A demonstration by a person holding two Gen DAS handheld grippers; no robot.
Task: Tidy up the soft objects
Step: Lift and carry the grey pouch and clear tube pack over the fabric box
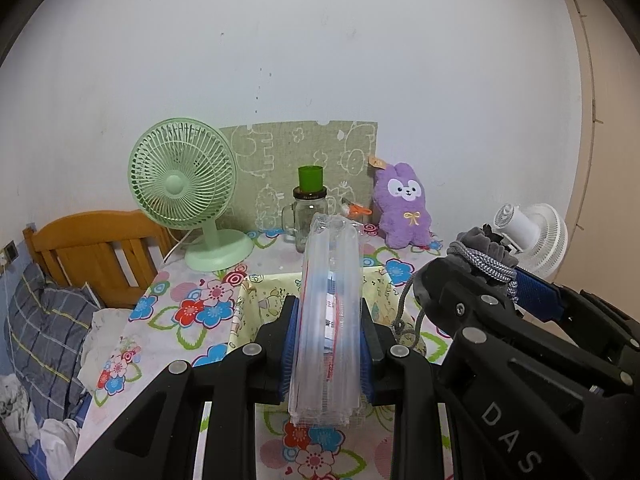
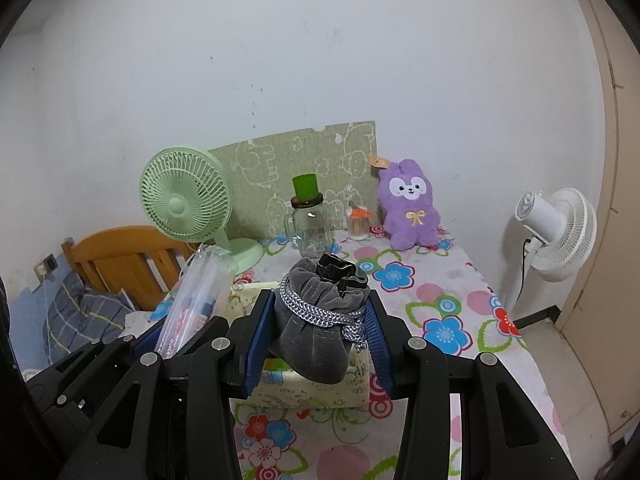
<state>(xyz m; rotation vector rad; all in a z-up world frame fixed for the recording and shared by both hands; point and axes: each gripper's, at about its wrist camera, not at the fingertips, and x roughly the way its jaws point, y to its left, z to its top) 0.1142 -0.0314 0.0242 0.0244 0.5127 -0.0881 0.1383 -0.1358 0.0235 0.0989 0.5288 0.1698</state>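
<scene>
Currently the left gripper [image 1: 329, 332] is clenched on a stack of clear plastic zip bags [image 1: 330, 304], pads pressing both flat sides; the stack stands on edge and projects toward 12 o'clock in the left wrist view. Beneath it sits a cream fabric storage box [image 1: 256, 312] with a cartoon print, open at the top, resting on the table with the floral cloth [image 1: 180, 304]. Whether the stack touches the box cannot be told.

The right gripper [image 2: 318, 328] is grasping a grey velvet drawstring pouch [image 2: 316, 332], held between its blue pads, with a silver-grey cord [image 2: 320, 314] wrapped around the pouch's neck. The pouch hangs over the same box, whose front wall [image 2: 316, 392] shows at 6 o'clock below it. In the left wrist view the right gripper and pouch [image 1: 484, 252] appear at 3 o'clock, just beside the bag stack.

At the rear of the table, from 10 to 2 o'clock in the right wrist view: a green desk fan [image 2: 188, 210], a glass mug jar with a green cup on its lid [image 2: 310, 220], a small clear container of cotton swabs [image 2: 359, 226], and a purple plush rabbit [image 2: 410, 210] leaning at the wall. A patterned green board [image 2: 288, 160] stands behind them. A white floor fan [image 2: 560, 232] stands at 3 o'clock, off the table. A wooden headboard [image 2: 120, 256] and plaid pillow [image 2: 80, 316] lie at 9 o'clock.
</scene>
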